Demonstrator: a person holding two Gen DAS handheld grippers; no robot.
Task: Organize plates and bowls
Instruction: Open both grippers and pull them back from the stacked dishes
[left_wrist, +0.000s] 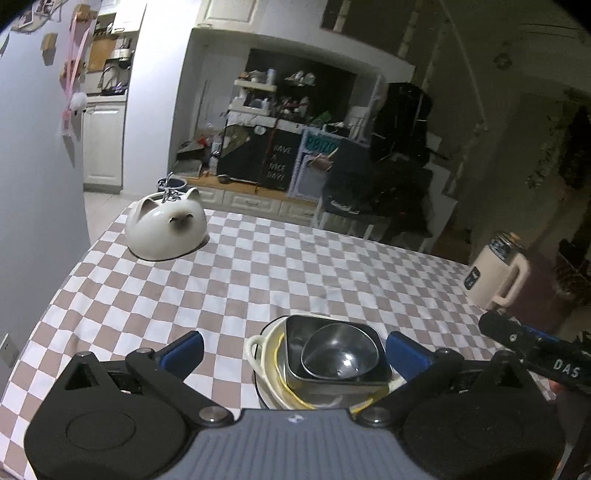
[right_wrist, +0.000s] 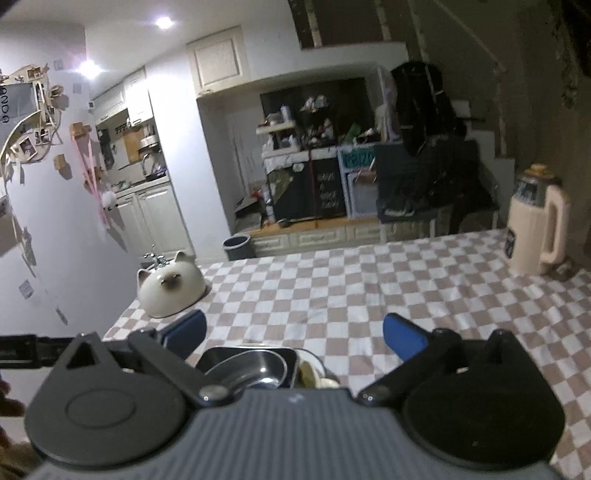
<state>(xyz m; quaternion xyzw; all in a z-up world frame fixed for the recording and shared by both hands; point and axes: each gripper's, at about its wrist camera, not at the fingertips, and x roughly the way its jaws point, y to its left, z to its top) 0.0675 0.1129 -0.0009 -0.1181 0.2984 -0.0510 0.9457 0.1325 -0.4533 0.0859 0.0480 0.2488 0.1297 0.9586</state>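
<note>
A stack of dishes sits on the checkered table near its front edge: a round steel bowl (left_wrist: 340, 356) inside a square dark metal dish (left_wrist: 295, 343), inside a cream handled bowl (left_wrist: 258, 349). My left gripper (left_wrist: 295, 350) is open above the stack, fingers on either side, touching nothing. The stack also shows low in the right wrist view, with the steel bowl (right_wrist: 255, 367) just below my open right gripper (right_wrist: 295, 332). A white cat-shaped bowl (left_wrist: 166, 229) lies upside down at the table's far left corner; it also shows in the right wrist view (right_wrist: 171, 286).
A cream jug (left_wrist: 495, 275) with a dark lid stands at the table's right edge, also in the right wrist view (right_wrist: 537, 229). The other gripper's black body (left_wrist: 535, 347) reaches in from the right. A wall runs along the table's left side. Cluttered shelves stand beyond.
</note>
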